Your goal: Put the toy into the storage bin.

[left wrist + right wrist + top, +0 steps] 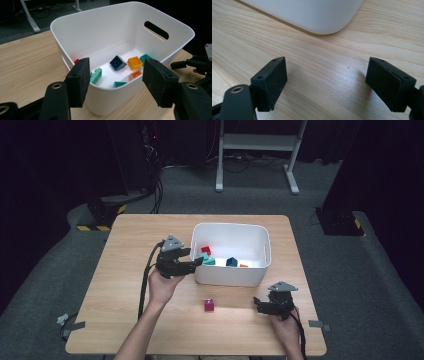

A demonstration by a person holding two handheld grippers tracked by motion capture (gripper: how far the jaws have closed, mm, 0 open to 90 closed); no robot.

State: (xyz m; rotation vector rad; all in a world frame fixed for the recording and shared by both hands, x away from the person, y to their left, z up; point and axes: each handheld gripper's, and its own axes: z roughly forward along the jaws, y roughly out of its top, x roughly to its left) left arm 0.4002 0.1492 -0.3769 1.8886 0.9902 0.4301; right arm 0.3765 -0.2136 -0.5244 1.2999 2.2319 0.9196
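Note:
A white bin [252, 276] stands at the middle of the wooden table. Inside it lie several small bricks, among them a navy one [118, 62], a yellow-orange one [135, 62], a mint one [96, 75] and a red one [76, 61]. My left gripper [196, 257] hovers at the bin's left front rim, open with nothing between its jaws [116, 73]. A magenta brick [208, 305] sits alone on the table in front of the bin. To its right my right gripper [257, 304] is low over bare wood, open and empty [325, 72].
The bin's rounded corner [312, 15] lies just ahead of the right gripper. The bin has a handle slot [156, 30] in its far wall. Bare tabletop [130, 245] spreads left of the bin. A white stand [257, 142] and cables sit on the floor beyond.

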